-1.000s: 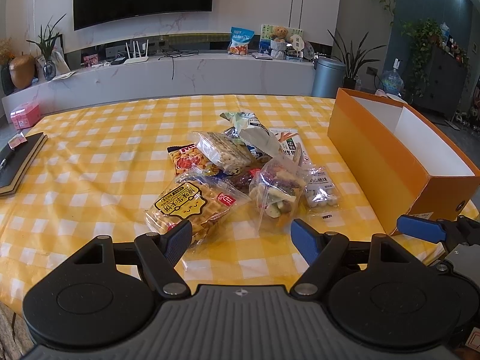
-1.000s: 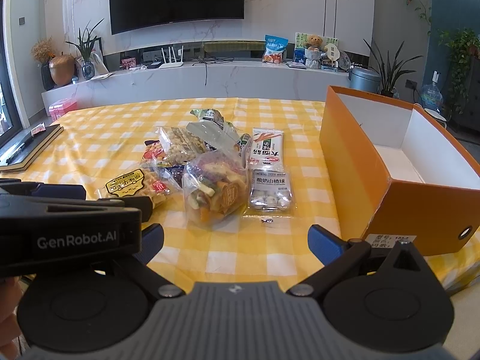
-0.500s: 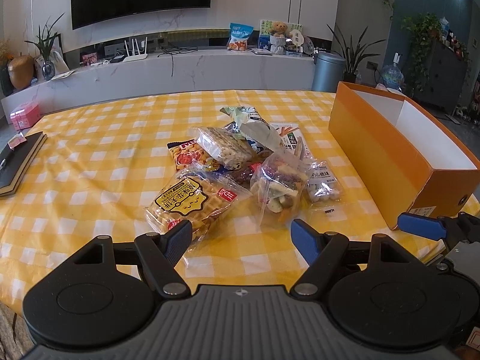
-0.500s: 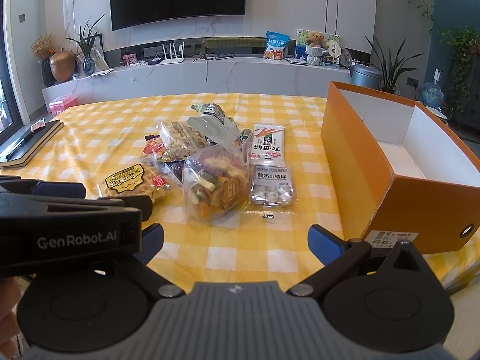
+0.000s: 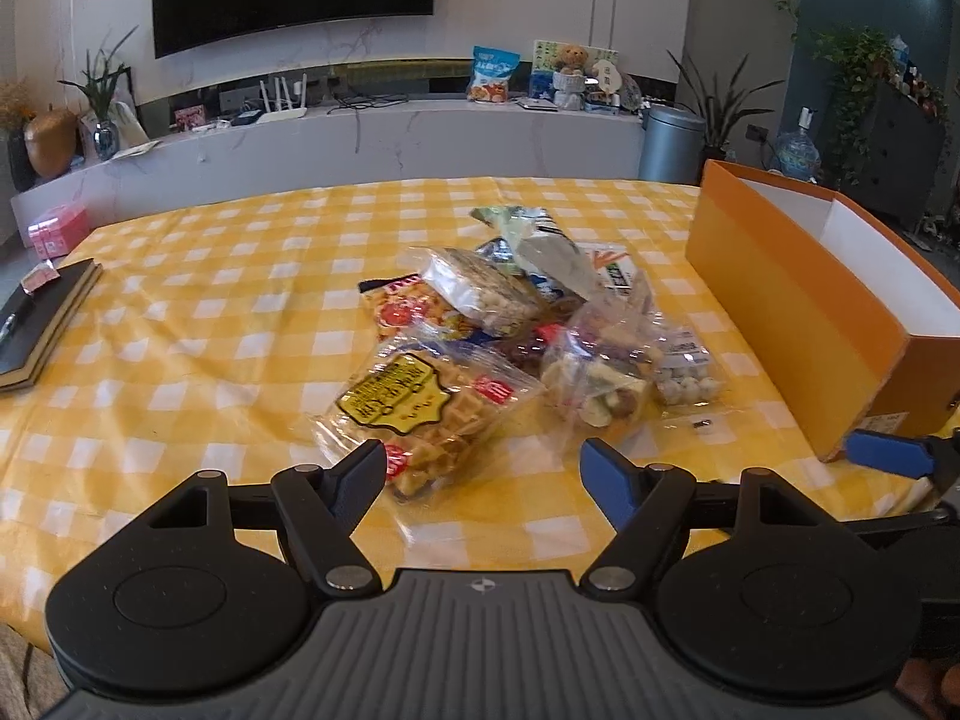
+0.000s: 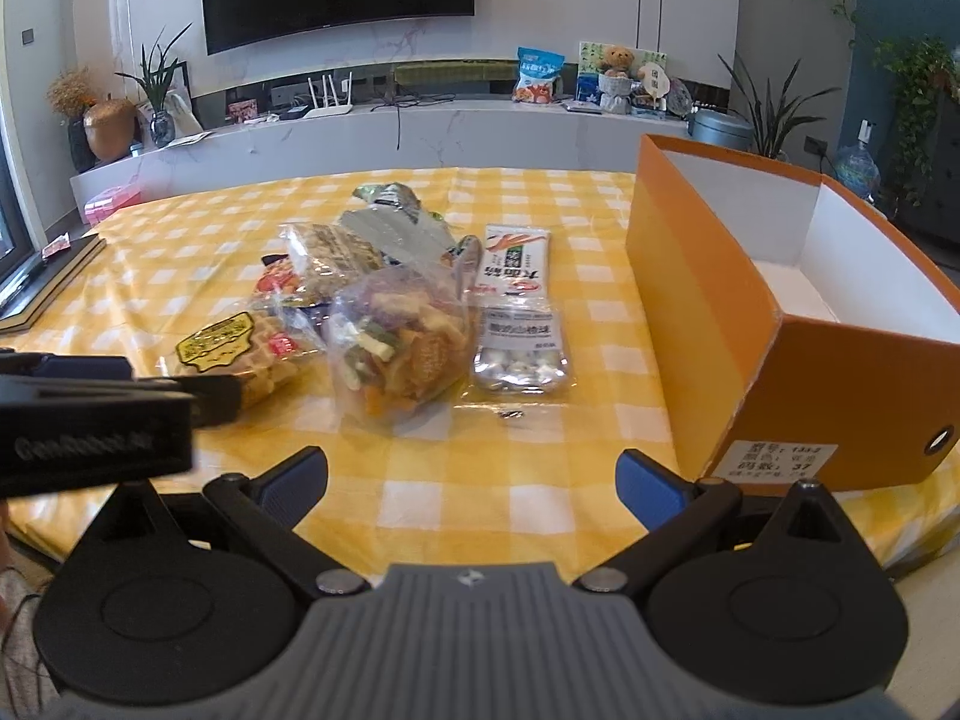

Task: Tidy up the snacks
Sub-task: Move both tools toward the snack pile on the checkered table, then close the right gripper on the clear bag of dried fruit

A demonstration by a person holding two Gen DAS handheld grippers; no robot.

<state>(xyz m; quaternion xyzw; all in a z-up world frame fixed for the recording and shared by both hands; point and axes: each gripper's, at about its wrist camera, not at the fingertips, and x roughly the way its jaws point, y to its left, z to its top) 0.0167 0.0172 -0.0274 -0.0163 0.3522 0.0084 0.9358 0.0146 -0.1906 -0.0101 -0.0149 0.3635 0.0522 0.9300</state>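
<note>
Snack packets lie in a loose heap on the yellow checked tablecloth (image 5: 180, 324), ahead of both hand-held grippers. The left gripper (image 5: 482, 468) is released: its jaws stand wide apart with nothing between them, and its tips hover just short of the waffle packet (image 5: 420, 405), the nearest item of the heap. The right gripper (image 6: 471, 474) is likewise released and empty, with bare cloth between its fingertips. Directly ahead of the right gripper stands the clear bag of mixed dried snacks (image 6: 399, 342); just right of that bag lies the clear packet of small white balls (image 6: 521, 354), and beyond that packet lies the white carrot-print packet (image 6: 515, 264). Behind the waffle packet the heap holds a red-and-yellow packet (image 5: 408, 312), a clear packet of pale crackers (image 5: 480, 294) and a crumpled green-and-white bag (image 5: 540, 246), overlapping one another. The orange box (image 6: 708, 288) stands open-topped on the cloth, ahead and to the right of both grippers, well apart from the heap. Its interior is white; the visible part of the floor holds no snack, and the near wall hides the remainder. A white label (image 6: 774, 459) sits on the box's near end, just beside the right gripper's right finger. A dark notebook (image 5: 42, 318) lies far left of the left gripper.
</note>
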